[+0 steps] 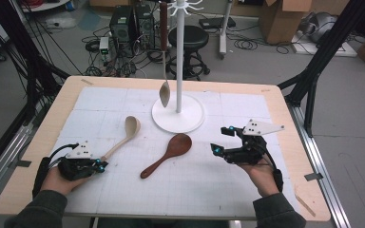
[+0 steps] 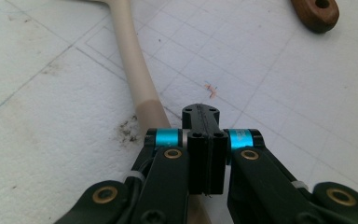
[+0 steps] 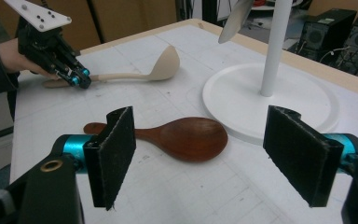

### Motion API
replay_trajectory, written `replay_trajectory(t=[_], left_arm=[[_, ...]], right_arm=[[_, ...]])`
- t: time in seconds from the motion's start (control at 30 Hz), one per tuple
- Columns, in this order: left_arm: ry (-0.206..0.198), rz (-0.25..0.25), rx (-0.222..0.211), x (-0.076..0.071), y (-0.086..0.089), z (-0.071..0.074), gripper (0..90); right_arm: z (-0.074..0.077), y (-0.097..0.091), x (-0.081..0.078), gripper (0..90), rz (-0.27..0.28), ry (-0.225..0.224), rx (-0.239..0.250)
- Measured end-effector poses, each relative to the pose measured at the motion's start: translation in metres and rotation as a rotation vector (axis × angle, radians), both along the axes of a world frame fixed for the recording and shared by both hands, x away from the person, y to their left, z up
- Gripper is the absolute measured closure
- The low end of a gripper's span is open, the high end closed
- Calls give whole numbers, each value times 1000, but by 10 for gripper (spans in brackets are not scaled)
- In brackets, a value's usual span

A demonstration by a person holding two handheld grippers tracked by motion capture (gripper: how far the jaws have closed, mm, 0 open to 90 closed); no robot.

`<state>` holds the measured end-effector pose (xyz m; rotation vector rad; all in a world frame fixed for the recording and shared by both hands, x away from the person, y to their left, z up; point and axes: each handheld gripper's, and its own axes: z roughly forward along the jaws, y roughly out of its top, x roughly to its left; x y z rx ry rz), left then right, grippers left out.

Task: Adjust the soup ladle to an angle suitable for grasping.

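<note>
The left gripper (image 1: 100,166) sits at the near left of the white gridded mat (image 1: 209,190), its jaws pressed flat together with nothing between them, directly above the handle end of the pale beige wooden spoon (image 1: 123,137). In the left gripper view the handle (image 2: 137,77) runs under the closed tips rather than between them, so the spoon is not held. At the near right, the right gripper (image 1: 221,140) hovers with jaws spread wide and empty, looking toward the dark brown wooden spoon (image 1: 168,154), which lies flat mid-table with its bowl toward the stand. Further back stands the white round-based hanging rack (image 1: 178,114), a third spoon with a dark handle and pale bowl (image 1: 164,57) already hanging from one hook.

The work in hand appears to be hanging the remaining spoons. To grasp the pale spoon well, the left jaws would need to open, straddle the handle squarely near its end, then close firmly, leaving that end free for the hook.
</note>
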<state>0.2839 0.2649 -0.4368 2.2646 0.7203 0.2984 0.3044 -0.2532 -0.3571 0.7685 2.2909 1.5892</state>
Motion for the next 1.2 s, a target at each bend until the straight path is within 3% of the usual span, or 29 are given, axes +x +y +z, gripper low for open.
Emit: replay_trajectory(t=[0.43, 0.67, 0.93, 1.2], left_arm=[[0, 14, 7, 3, 5, 0, 896], [7, -6, -26, -1, 5, 2, 892], [-16, 42, -82, -3, 13, 6, 806], [-32, 80, -86, -4, 15, 7, 702]], right_arm=[[-2, -2, -1, 247, -2, 13, -8], [-3, -1, 0, 247, -1, 10, -12], [-5, 1, 0, 247, -1, 12, -13], [-5, 1, 0, 247, 1, 11, -16]])
